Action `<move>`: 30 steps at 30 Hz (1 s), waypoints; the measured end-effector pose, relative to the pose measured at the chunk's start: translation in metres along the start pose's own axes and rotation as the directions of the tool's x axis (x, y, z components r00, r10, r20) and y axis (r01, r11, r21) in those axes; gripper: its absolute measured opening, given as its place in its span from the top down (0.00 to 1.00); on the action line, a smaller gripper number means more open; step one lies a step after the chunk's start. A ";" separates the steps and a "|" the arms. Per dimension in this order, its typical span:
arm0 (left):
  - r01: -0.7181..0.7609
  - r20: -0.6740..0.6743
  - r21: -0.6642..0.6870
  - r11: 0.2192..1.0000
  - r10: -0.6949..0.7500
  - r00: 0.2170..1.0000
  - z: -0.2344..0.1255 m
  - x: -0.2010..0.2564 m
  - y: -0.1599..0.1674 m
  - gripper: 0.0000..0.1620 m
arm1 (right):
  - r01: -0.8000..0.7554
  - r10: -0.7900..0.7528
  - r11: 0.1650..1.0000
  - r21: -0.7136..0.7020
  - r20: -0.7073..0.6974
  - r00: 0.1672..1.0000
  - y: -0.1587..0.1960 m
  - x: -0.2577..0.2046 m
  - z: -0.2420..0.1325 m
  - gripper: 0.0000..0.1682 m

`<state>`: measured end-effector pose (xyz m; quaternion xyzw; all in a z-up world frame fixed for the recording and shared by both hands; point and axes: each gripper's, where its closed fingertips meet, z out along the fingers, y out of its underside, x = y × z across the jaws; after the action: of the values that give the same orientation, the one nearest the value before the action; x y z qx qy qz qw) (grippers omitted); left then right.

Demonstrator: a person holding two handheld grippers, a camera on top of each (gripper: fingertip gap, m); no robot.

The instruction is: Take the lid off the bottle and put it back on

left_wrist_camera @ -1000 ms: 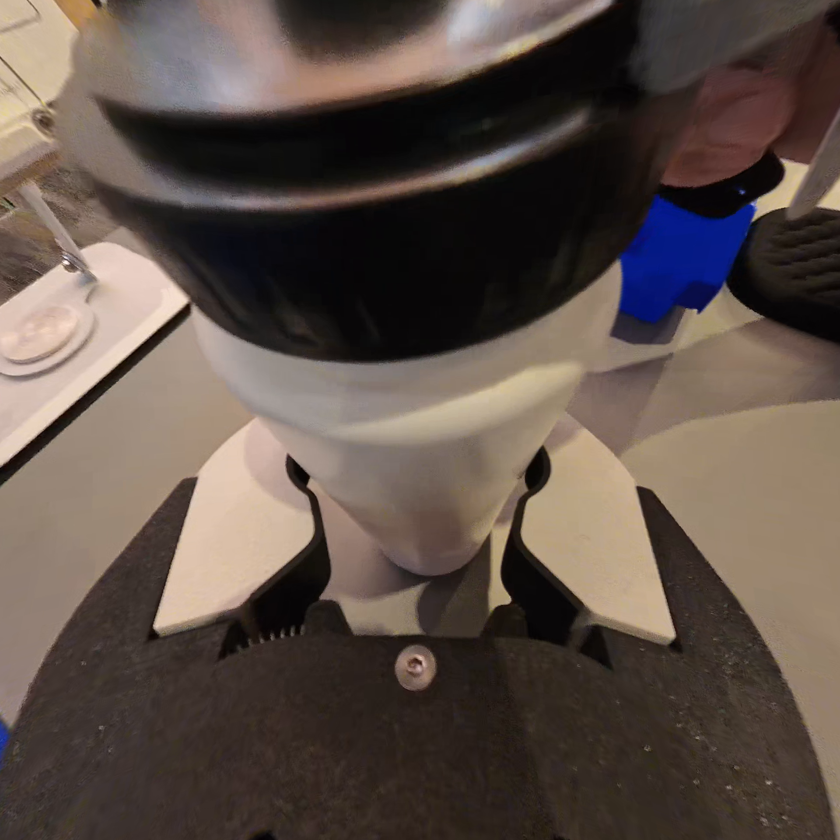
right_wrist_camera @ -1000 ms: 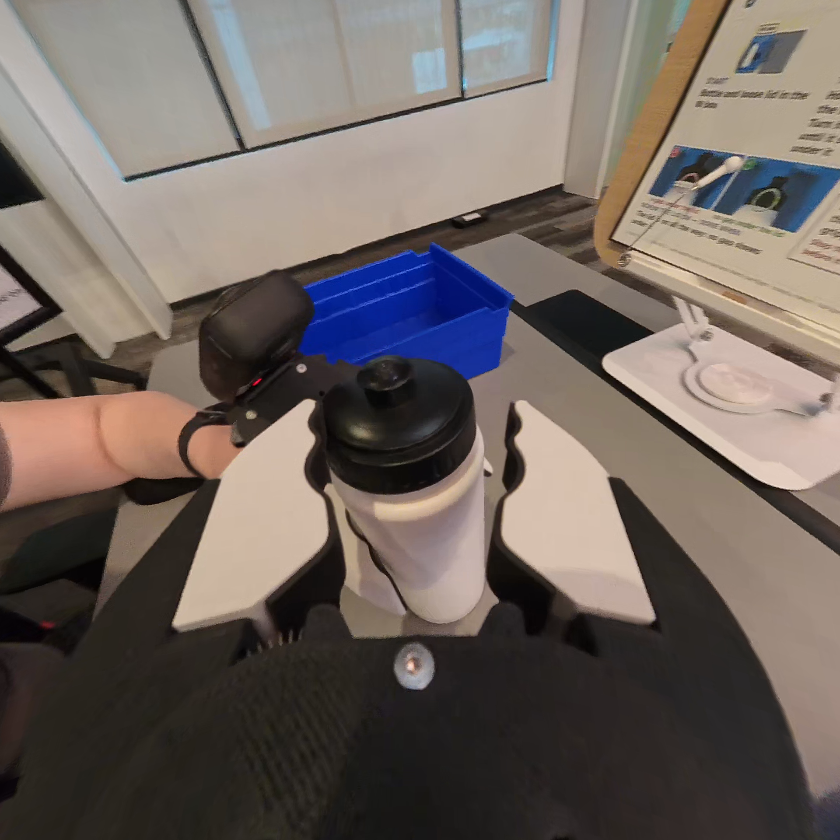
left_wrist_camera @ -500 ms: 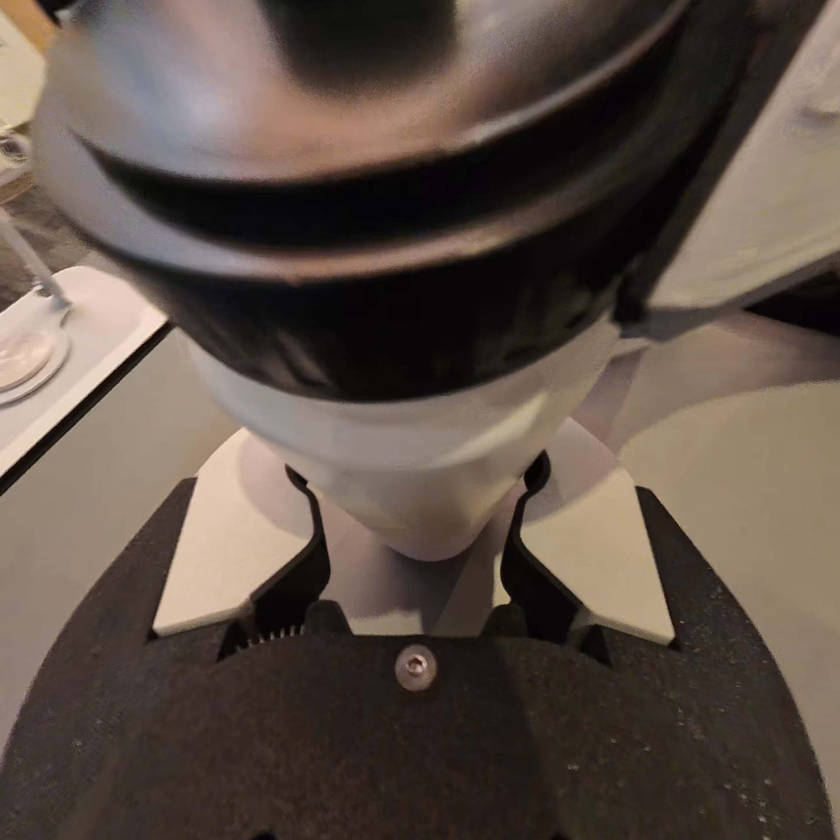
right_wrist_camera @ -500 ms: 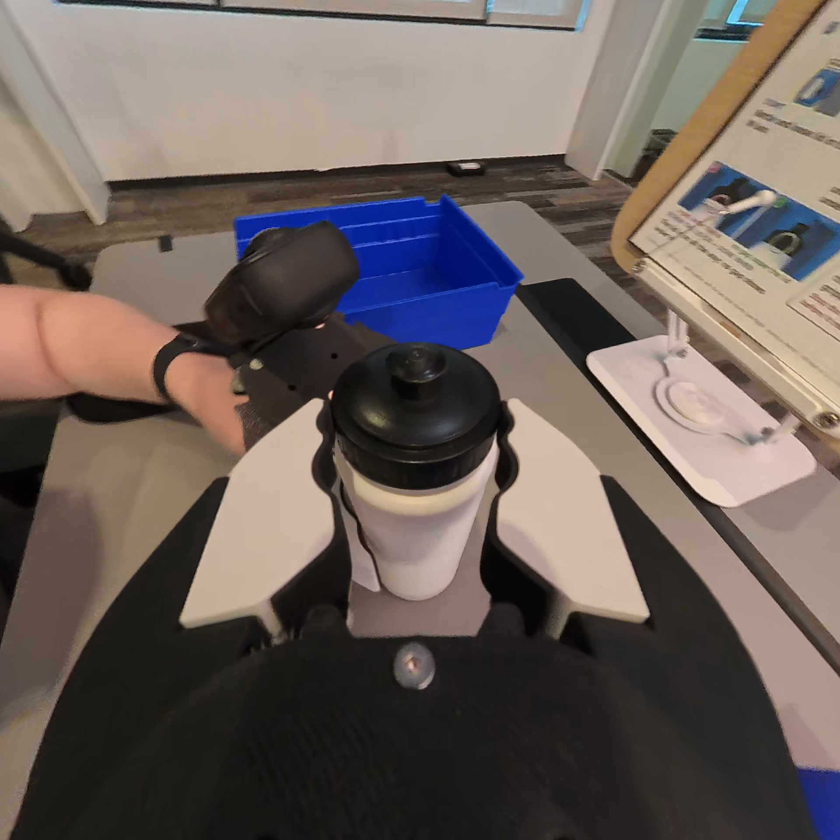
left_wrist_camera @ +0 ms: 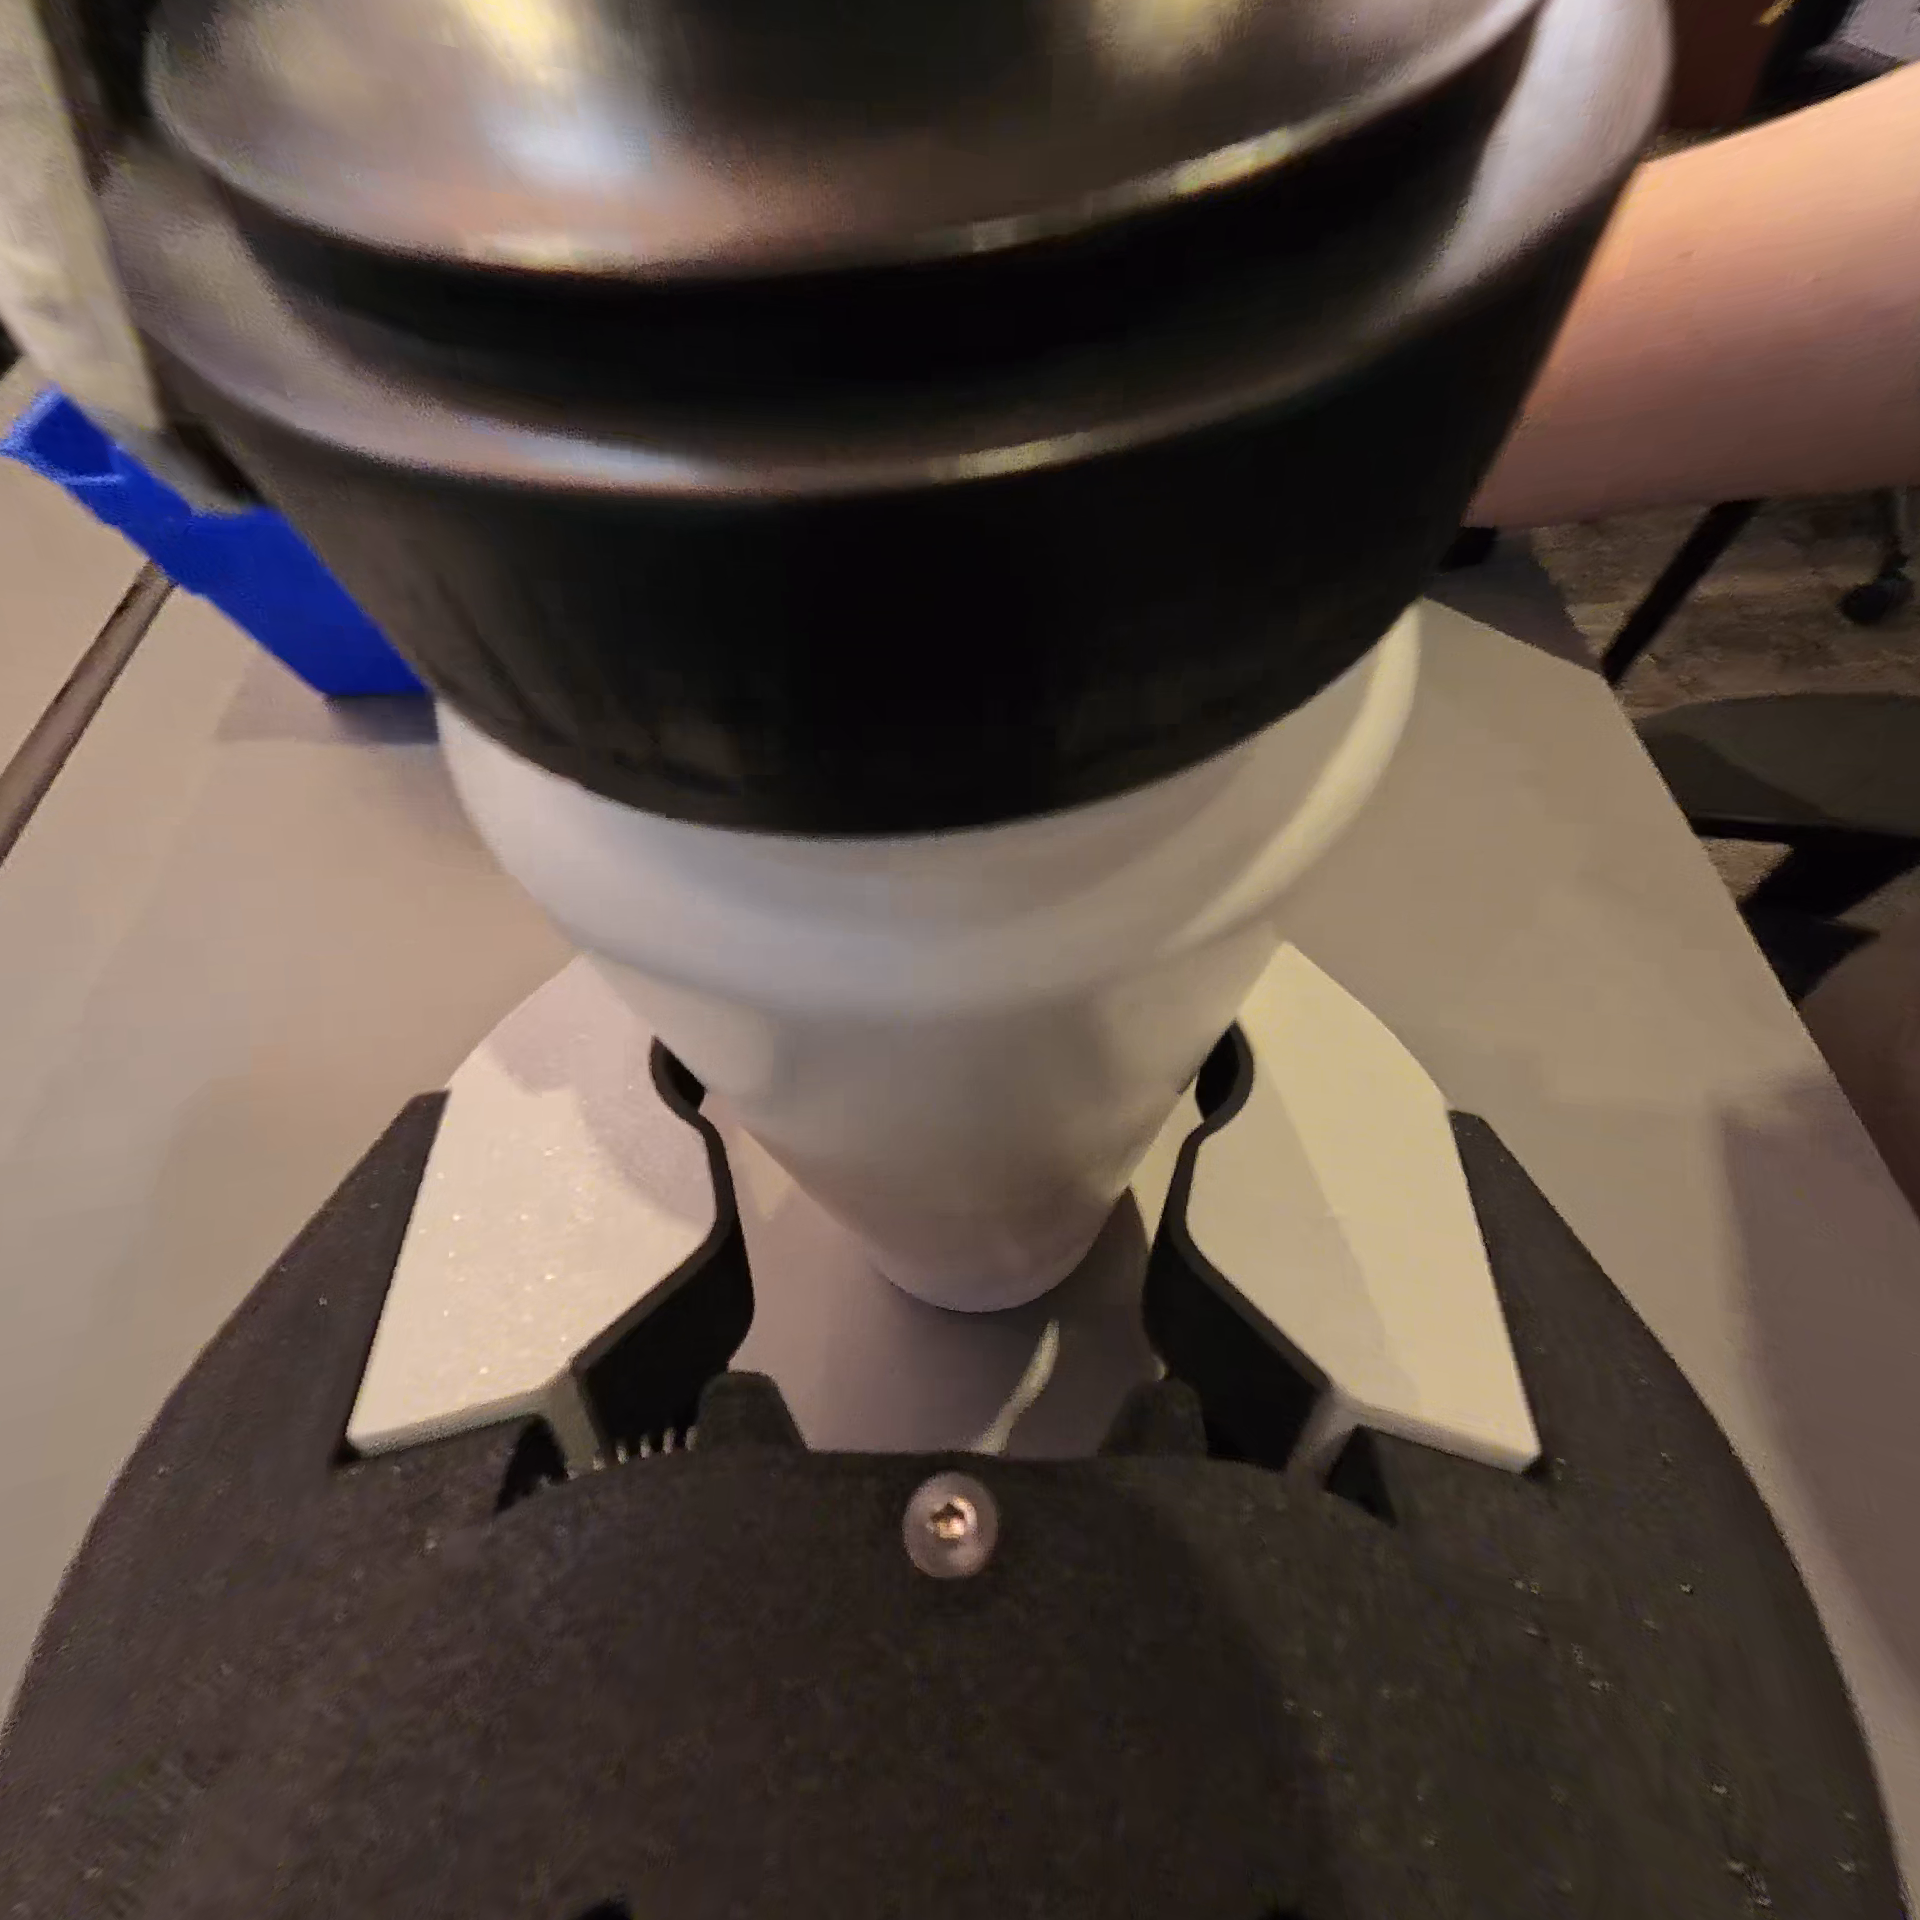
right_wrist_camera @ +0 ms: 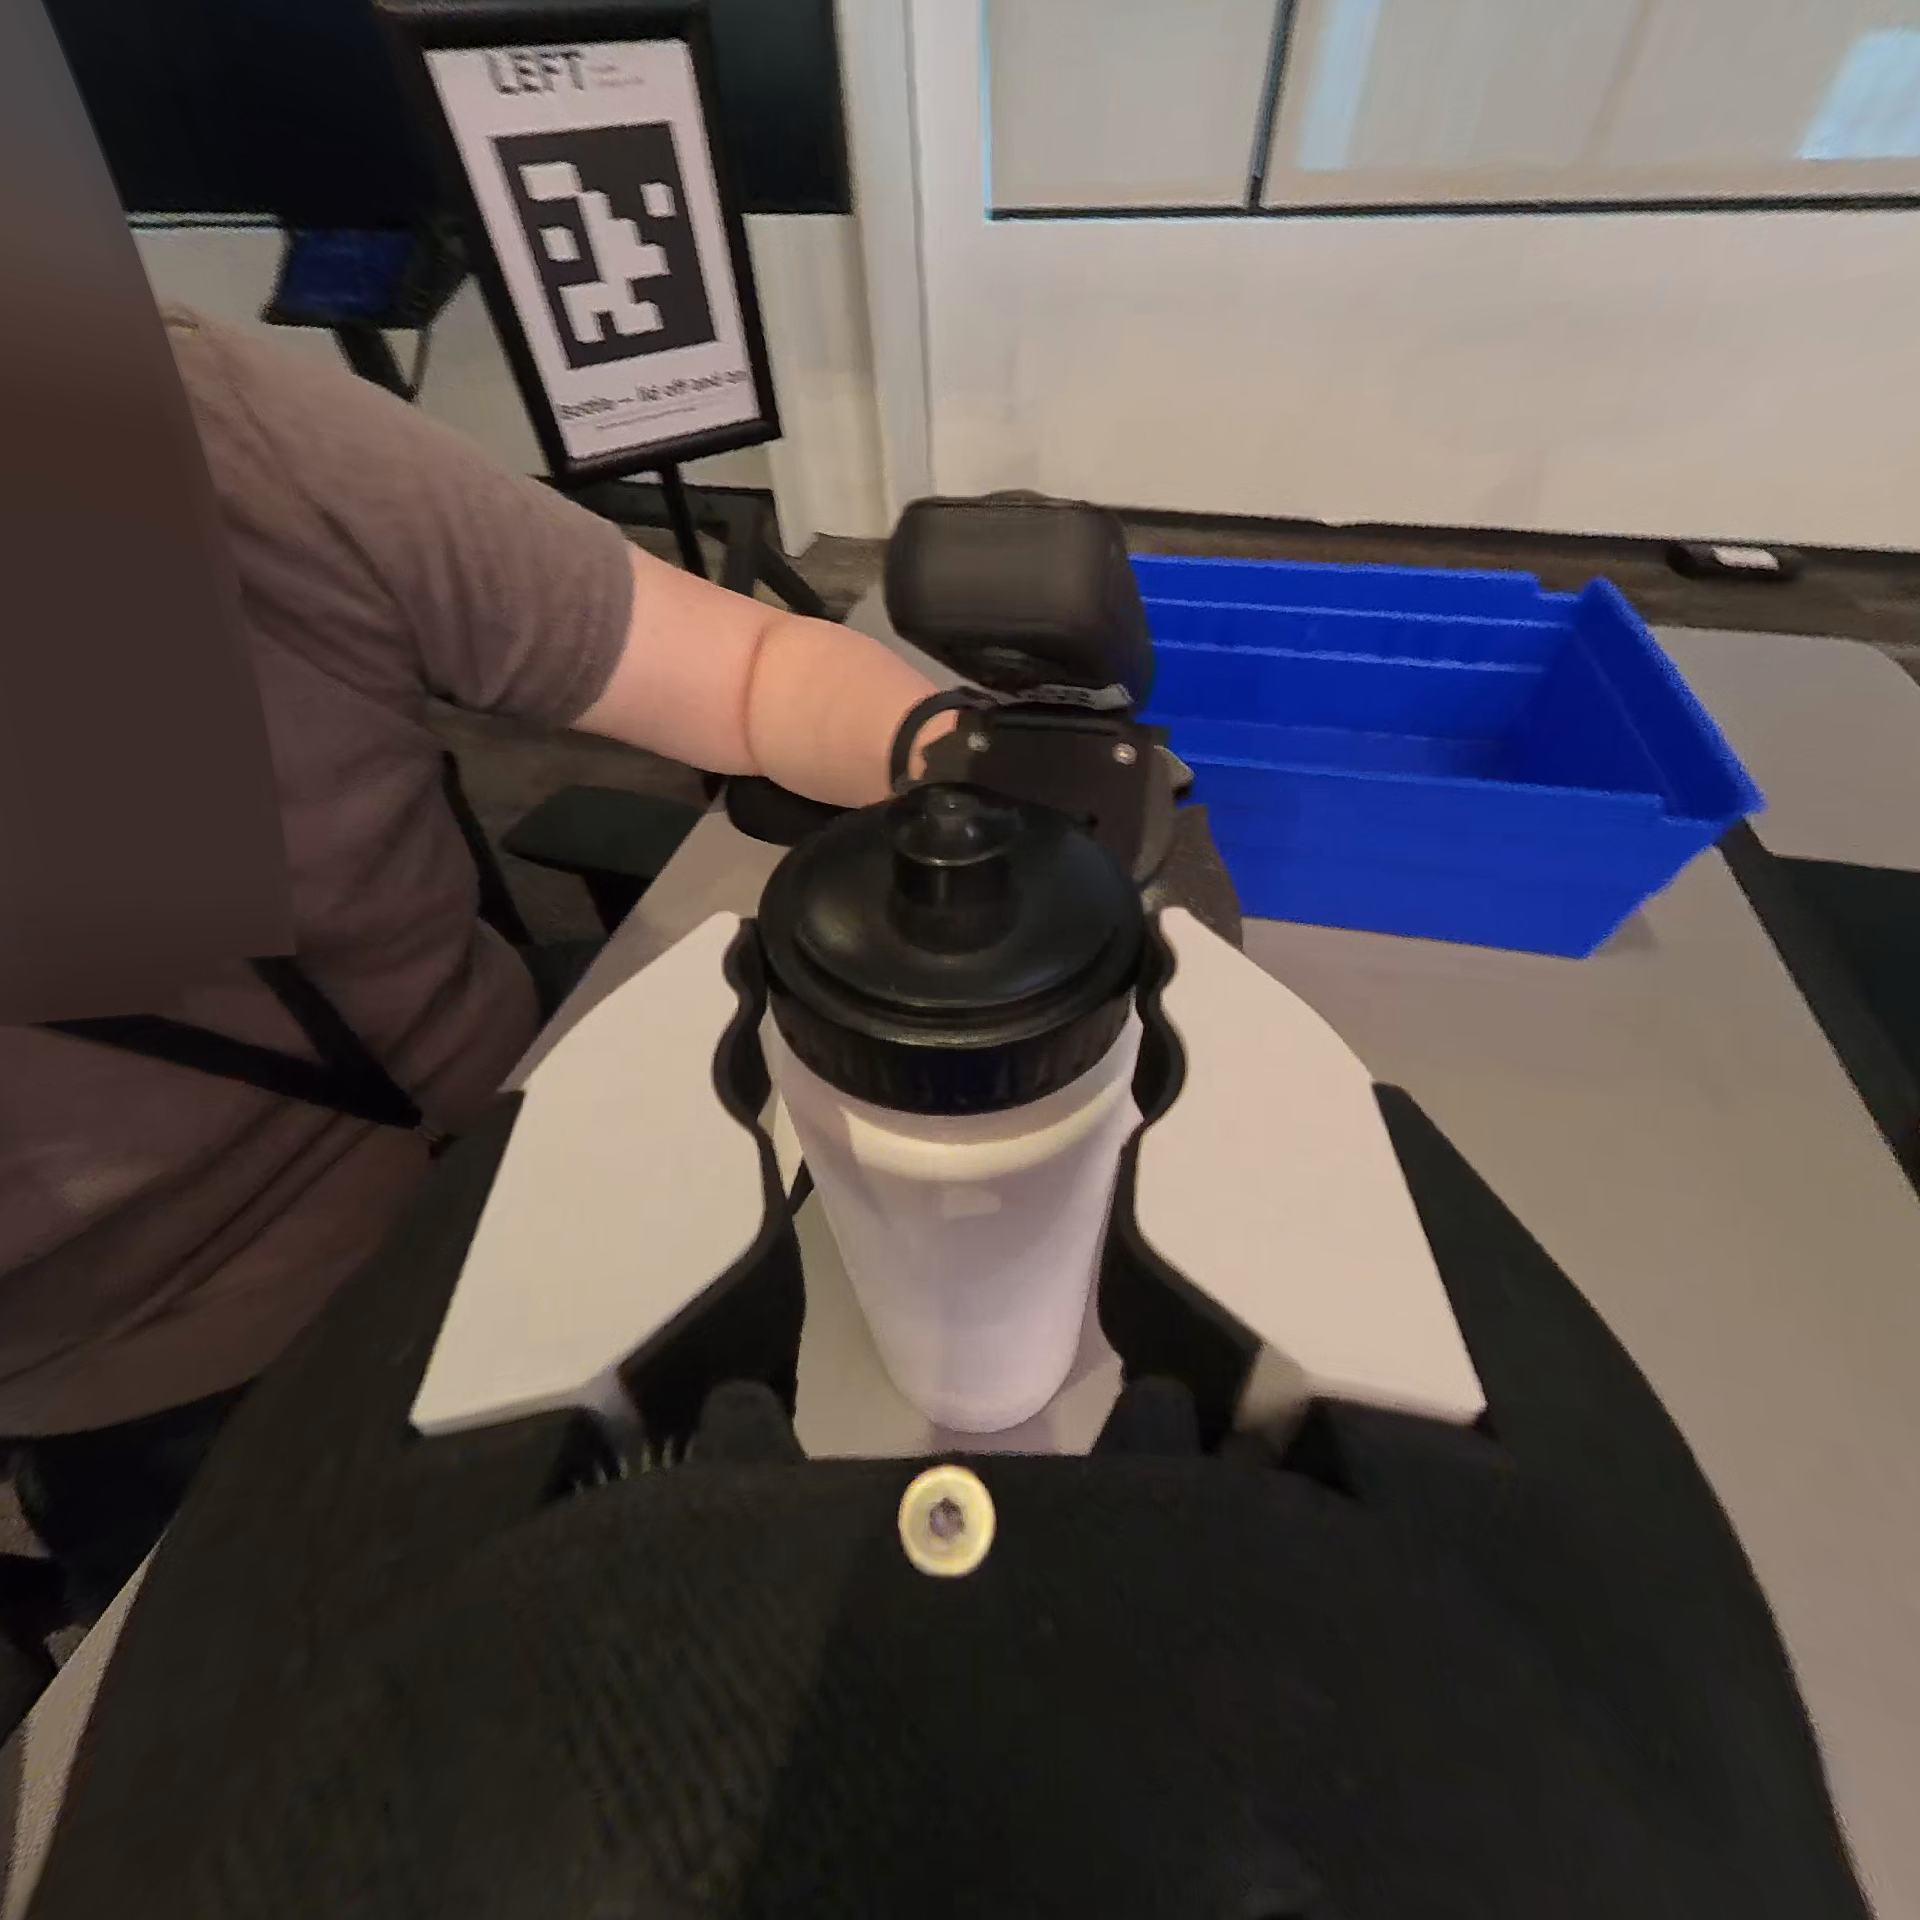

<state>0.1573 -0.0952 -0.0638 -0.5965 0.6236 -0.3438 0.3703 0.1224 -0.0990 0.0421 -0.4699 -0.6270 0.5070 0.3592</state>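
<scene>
1. A sign (right_wrist_camera: 608,249) on a stand far left bears a black-and-white square code and some print.
2. My left tongs (left_wrist_camera: 951,1101) pinch the white bottle (right_wrist_camera: 961,1247), upright on the table (right_wrist_camera: 1507,1049).
3. My right tongs (right_wrist_camera: 951,997) flank the black lid (right_wrist_camera: 945,966); contact unclear.

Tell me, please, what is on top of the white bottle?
A black lid with a spout sits on the white bottle. The bottle's mouth and inside are covered.
</scene>
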 end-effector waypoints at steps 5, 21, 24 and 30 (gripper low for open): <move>-0.058 -0.115 0.023 0.998 0.060 0.992 0.002 0.023 -0.003 0.41 | 0.020 -0.031 0.997 0.071 0.152 0.988 -0.002 -0.020 0.004 0.58; 0.015 0.044 -0.021 1.000 -0.014 0.999 -0.001 -0.005 0.001 0.41 | 0.061 -0.082 0.995 -0.083 -0.273 0.958 -0.015 0.018 -0.008 0.49; 0.071 0.175 -0.016 0.997 -0.067 0.982 -0.004 -0.026 0.003 0.42 | -0.004 -0.055 0.992 -0.128 -0.457 0.888 -0.020 0.033 -0.015 0.49; 0.146 0.395 -0.001 0.989 -0.134 0.909 -0.014 -0.056 0.008 0.41 | -0.170 0.037 0.973 -0.155 -0.623 0.781 -0.009 0.043 -0.008 0.49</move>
<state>0.1419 -0.0388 -0.0609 -0.7022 0.4971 -0.2331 0.4532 0.1146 -0.0557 0.0515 -0.6775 -0.4968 0.2784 0.4656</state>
